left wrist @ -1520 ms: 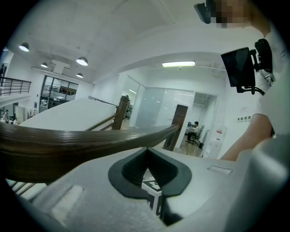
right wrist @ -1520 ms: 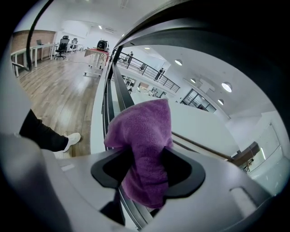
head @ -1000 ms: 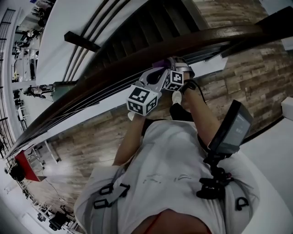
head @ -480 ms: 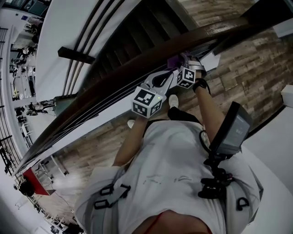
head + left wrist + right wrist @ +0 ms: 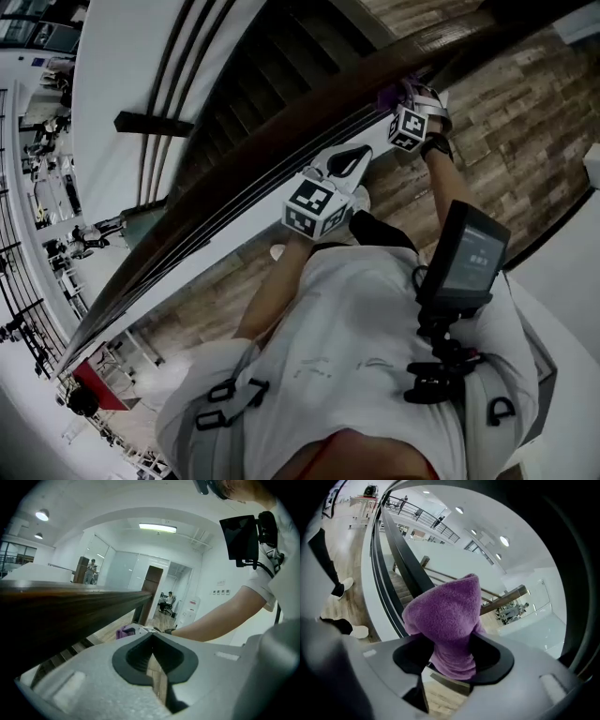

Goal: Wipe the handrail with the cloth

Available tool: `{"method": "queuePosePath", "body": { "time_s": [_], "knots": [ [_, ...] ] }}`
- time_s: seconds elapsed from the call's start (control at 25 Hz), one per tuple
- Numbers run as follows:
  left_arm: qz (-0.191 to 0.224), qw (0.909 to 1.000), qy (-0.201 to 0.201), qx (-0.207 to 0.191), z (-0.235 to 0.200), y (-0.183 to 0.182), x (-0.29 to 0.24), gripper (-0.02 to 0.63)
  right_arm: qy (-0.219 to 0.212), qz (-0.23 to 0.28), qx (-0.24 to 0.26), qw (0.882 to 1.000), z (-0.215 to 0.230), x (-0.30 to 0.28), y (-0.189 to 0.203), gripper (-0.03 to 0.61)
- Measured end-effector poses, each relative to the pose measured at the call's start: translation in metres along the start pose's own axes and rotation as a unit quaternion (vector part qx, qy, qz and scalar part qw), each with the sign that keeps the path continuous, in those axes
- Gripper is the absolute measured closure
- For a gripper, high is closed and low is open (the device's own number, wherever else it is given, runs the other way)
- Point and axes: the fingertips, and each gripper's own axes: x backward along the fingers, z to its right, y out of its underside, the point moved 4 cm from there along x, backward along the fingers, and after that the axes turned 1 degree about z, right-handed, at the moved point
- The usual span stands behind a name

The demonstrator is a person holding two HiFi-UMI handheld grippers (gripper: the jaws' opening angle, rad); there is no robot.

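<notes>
The right tongs (image 5: pixel 452 656) hold the purple cloth (image 5: pixel 447 611) — their jaws have just been opening a shade, yet the cloth sits wedged between them, bunched up over the tips. In the head view it lies against the handrail (image 5: pixel 56 611), toward the rail's far right end. The left tongs (image 5: pixel 151 639) are closed on nothing and hover just beside the rail, nearer the person. Wiping looks under way — the rail shows no marks to tell cleaned from uncleaned, so I judge the long run sloping down to the left may be left to do
</notes>
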Motion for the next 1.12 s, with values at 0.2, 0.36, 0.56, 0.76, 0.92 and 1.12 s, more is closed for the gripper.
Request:
{"method": "queuePosePath", "body": {
  "time_s": [0.2, 0.36, 0.56, 0.76, 0.92, 1.12],
  "knots": [
    [-0.013, 0.9999, 0.005, 0.001, 0.0, 0.006, -0.007, 0.614, -0.012, -0.021, 0.011, 1.0, 0.019, -0.009, 0.025, 0.341],
    [-0.018, 0.9998, 0.002, 0.001, -0.001, 0.009, -0.006, 0.614, -0.003, -0.046, 0.002, 0.999, 0.029, -0.018, 0.05, 0.339],
    [-0.01, 0.9997, -0.02, 0.001, 0.006, 0.016, 0.005, 0.614, 0.017, -0.095, 0.012, 0.995, 0.049, -0.024, 0.095, 0.341],
    [0.013, 0.9973, -0.068, 0.022, -0.005, 0.018, 0.059, 0.614, 0.007, -0.137, -0.074, 0.988, 0.061, -0.006, 0.098, 0.347],
    [0.034, 0.9912, -0.118, 0.049, -0.027, 0.027, 0.113, 0.614, -0.025, -0.048, -0.112, 0.992, 0.028, 0.032, 0.017, 0.427],
    [0.048, 0.9777, -0.188, 0.08, -0.049, 0.052, 0.185, 0.614, -0.078, 0.072, -0.073, 0.992, -0.078, 0.069, -0.111, 0.448]
  ]
}}
